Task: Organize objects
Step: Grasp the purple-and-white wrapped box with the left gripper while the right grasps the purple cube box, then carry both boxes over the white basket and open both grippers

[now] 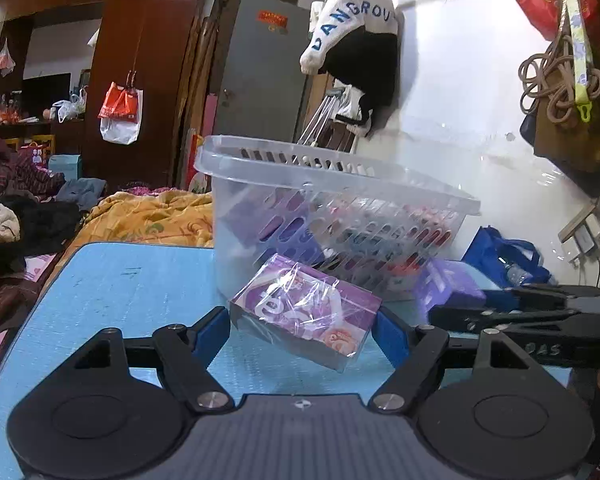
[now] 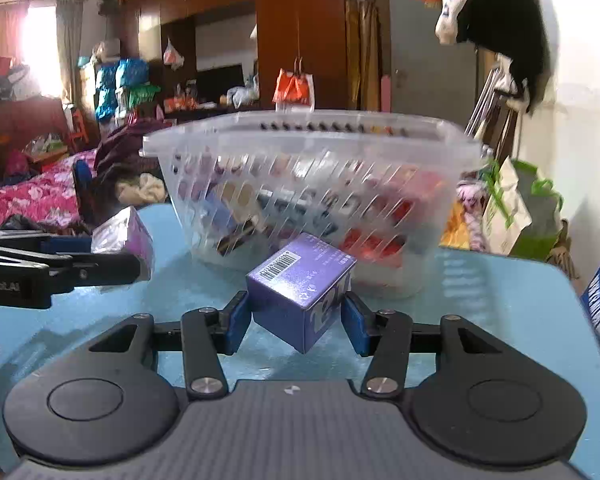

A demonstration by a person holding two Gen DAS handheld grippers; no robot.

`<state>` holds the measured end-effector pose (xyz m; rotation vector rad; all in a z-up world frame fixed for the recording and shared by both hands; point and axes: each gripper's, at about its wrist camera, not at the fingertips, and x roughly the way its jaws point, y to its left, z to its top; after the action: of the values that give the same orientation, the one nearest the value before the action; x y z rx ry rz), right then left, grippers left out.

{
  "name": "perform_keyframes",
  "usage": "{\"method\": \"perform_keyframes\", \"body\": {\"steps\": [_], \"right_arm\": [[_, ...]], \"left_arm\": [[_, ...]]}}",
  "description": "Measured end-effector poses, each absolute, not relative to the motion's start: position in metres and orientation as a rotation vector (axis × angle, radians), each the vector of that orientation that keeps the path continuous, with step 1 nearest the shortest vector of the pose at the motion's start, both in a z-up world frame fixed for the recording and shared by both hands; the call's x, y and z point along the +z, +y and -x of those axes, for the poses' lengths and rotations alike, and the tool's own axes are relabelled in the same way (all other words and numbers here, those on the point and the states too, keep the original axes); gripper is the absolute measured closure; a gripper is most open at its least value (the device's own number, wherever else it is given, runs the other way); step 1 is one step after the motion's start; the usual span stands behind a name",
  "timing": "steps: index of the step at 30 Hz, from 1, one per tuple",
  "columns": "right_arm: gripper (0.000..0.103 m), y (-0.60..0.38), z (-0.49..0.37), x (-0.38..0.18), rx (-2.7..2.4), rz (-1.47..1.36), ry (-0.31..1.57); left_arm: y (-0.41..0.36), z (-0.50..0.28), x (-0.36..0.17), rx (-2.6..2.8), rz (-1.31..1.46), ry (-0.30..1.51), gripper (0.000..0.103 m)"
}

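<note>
1. Right now we are mid-carry: our left gripper (image 1: pixel 302 326) clamps a cellophane-wrapped purple box (image 1: pixel 306 310), just in front of the clear basket (image 1: pixel 340 216).
2. Our right gripper (image 2: pixel 296 316) pinches a matte violet cube box (image 2: pixel 300 292), also just before the basket, tilted on a corner.
3. Next, we judge, both must rise over the basket's rim and let go inside.
4. That basket is slotted, translucent plastic on the blue mat (image 1: pixel 120 292), already holding packets.

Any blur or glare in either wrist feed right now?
Left wrist view: the wrapped purple box carries shiny film reflections, and the basket looks sharp. Right wrist view: the basket is motion-smeared, and the window at upper left is blown out.
</note>
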<state>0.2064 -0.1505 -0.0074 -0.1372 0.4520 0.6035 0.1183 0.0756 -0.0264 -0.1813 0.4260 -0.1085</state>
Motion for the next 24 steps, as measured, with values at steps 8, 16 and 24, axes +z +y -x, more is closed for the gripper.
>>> {"method": "perform_keyframes", "body": {"steps": [8, 16, 24], "right_arm": [[0.05, -0.163, -0.187, 0.007, 0.61, 0.122, 0.377], [0.05, -0.176, -0.183, 0.031, 0.607, 0.103, 0.314], [0.05, -0.165, -0.195, 0.078, 0.585, 0.145, 0.243]], "left_arm": [[0.067, -0.112, -0.025, -0.128, 0.177, 0.398, 0.023], [0.072, -0.103, 0.004, -0.154, 0.19, 0.336, 0.023], [0.073, -0.121, 0.057, -0.173, 0.18, 0.276, 0.022]]}}
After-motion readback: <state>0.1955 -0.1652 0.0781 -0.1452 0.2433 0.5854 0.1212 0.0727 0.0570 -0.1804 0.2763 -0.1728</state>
